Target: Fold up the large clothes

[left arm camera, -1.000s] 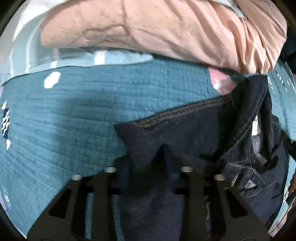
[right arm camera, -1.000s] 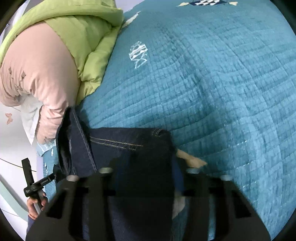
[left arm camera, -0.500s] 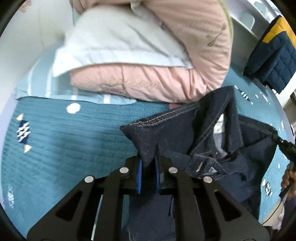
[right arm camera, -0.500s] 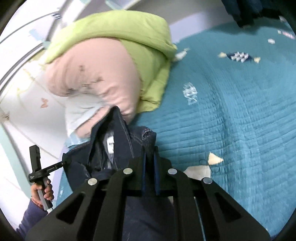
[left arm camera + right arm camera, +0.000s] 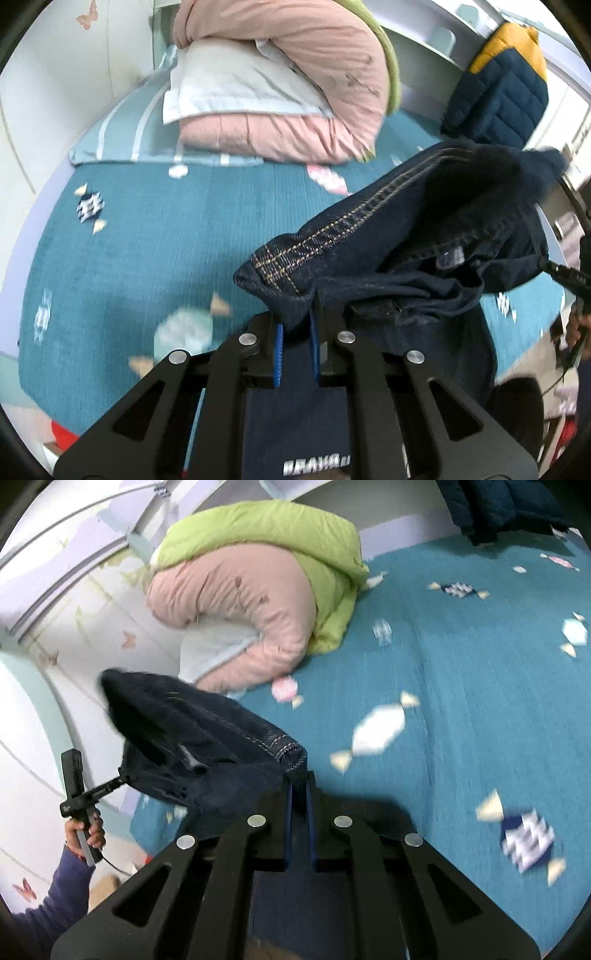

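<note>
Left gripper (image 5: 295,326): sitting at the lower centre of its own view, jaws pinching dark denim.
Right gripper (image 5: 299,794): sitting at lower centre, jaws clamping denim.
Left hand (image 5: 84,832): gripping a handle at the lower left, sleeve trailing below.

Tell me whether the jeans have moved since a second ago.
Yes. The jeans, pinched by the left gripper and right gripper, have risen off the teal quilt; earlier they lay flat beside the pink duvet.
</note>
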The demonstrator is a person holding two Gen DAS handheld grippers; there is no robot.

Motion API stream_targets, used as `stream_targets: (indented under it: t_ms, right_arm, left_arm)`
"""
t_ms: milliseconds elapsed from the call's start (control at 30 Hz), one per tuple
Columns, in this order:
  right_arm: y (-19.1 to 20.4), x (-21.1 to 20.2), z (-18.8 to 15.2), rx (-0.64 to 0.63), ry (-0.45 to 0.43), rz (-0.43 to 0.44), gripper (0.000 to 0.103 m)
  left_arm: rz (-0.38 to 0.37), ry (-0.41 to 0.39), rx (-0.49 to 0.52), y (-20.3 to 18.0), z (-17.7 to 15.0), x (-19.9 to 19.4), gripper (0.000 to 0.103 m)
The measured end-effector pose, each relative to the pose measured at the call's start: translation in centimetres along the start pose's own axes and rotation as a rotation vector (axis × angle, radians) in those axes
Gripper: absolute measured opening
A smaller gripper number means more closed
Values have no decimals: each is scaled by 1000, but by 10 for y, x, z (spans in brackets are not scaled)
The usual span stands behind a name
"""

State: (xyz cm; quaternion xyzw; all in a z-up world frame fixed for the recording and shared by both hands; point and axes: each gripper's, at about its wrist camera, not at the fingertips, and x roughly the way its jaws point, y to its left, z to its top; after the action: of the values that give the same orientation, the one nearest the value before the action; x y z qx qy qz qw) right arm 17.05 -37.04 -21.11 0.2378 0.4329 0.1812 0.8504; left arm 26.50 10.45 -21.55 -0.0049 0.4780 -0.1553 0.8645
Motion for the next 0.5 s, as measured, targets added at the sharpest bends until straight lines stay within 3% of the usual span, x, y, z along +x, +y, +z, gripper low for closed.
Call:
stream_targets:
  t_ms: [133,267,400,500]
  right_arm:
    - [-2,-14,-60,7,80,-37,6]
    - [-8,-1,-117,16,189,-91,6]
    - [-11,24,-150,13,263,-179,7]
    - [-22,39,-158,82,294,-218,9]
  left_arm:
    - [-15,48,-11,4,-57,-11,10]
    - [-17,145,-35,10,-116,-3,12]
    - [57,236,4,7,-153,19,12]
    - [58,269,-52,17,-162,30,16]
